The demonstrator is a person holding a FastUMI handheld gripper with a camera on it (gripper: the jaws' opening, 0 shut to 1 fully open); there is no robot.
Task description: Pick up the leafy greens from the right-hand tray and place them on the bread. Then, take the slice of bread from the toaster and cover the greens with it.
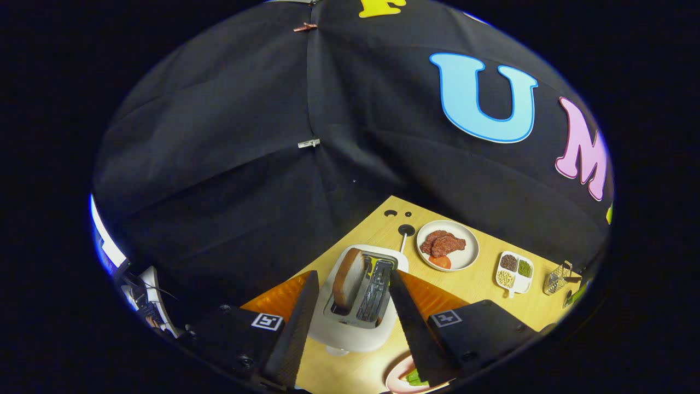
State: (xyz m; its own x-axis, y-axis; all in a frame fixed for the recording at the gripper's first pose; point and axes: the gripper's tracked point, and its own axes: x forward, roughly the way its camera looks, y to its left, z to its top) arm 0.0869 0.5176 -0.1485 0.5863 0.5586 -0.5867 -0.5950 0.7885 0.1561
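My gripper (350, 298) hangs open above a white toaster (358, 323) on the wooden table. A slice of bread (348, 277) stands upright in the toaster's left slot, between my two fingers and a little beyond their tips. The right slot (377, 298) is bare. Close under my right finger lies a pink plate (396, 377) with a bit of leafy greens (415, 377) showing on it; the finger hides most of it.
Beyond the toaster stands a white plate (465, 260) with slices of meat (442, 243) and a tomato slice (440, 261). Right of it are a small divided dish of beans (514, 272) and a wire basket (556, 279). An orange mat (279, 298) lies under the toaster.
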